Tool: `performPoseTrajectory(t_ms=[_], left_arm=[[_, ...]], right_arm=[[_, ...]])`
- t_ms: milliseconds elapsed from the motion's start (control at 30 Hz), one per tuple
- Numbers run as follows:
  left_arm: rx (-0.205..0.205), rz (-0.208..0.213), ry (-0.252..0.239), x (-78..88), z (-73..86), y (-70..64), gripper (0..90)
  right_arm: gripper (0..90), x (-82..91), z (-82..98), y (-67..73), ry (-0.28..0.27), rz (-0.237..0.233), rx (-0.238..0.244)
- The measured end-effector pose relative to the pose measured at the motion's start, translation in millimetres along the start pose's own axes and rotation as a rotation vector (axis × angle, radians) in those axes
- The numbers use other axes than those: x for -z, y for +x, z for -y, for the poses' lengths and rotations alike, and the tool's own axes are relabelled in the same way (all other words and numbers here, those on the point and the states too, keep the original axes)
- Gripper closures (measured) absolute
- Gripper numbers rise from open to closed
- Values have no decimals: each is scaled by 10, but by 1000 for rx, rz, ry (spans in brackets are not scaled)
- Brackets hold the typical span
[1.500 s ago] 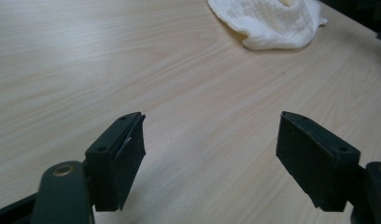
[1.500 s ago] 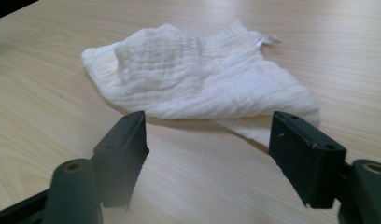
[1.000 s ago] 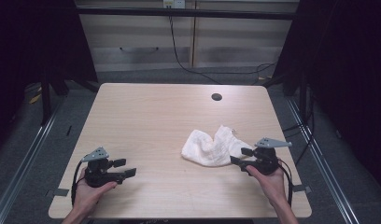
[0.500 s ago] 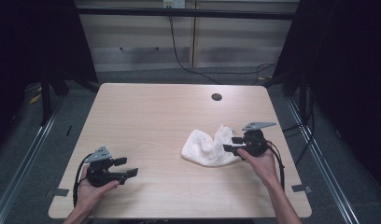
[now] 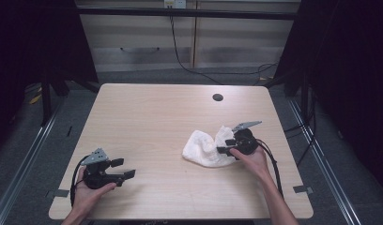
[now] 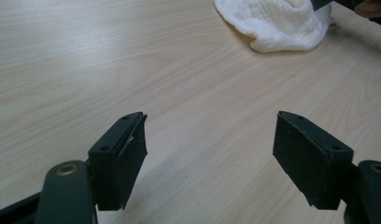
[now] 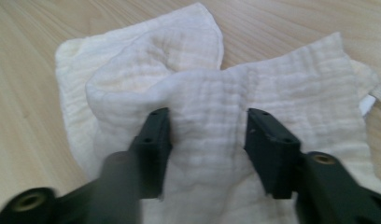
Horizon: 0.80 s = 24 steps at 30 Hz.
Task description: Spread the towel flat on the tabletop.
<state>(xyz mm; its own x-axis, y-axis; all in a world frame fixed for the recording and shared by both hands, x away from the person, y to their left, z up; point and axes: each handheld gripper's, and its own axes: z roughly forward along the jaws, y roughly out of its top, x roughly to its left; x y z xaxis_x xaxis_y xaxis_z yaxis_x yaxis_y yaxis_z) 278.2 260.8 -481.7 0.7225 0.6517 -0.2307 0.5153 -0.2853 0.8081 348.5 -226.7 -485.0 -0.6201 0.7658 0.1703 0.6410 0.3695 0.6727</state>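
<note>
light wood table (image 5: 147, 117), grey carpet floor (image 5: 330, 154), pale cabinets (image 5: 147, 42) behind, dark curtains (image 5: 354, 70)

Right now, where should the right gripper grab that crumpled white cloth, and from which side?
Grip the raised fold in the white cloth, coming from its right edge as in the high view, where the right gripper already straddles it. That ridge stands above the table, so the jaws, which have just been closing, can likely pinch it.

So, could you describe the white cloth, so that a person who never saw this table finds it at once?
Look at the light wooden table, then at its right half, nearer the person. The white cloth lies crumpled there, with the right gripper on it. It is the one soft, wrinkled thing; the dark round hole farther back is flat.
</note>
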Motion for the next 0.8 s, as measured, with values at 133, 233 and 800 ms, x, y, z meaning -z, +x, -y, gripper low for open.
performPoseTrajectory(t_ms=[133, 233, 800], left_arm=[[12, -2, -24, 47, 2, 26, 256], [25, -5, -25, 41, 7, 51, 256], [14, -1, -10, 13, -20, 16, 282]], right_arm=[[757, -41, 28, 27, 5, -1, 3], [847, -57, 31, 34, 6, -19, -10], [873, -141, -10, 383, 12, -118, 37]])
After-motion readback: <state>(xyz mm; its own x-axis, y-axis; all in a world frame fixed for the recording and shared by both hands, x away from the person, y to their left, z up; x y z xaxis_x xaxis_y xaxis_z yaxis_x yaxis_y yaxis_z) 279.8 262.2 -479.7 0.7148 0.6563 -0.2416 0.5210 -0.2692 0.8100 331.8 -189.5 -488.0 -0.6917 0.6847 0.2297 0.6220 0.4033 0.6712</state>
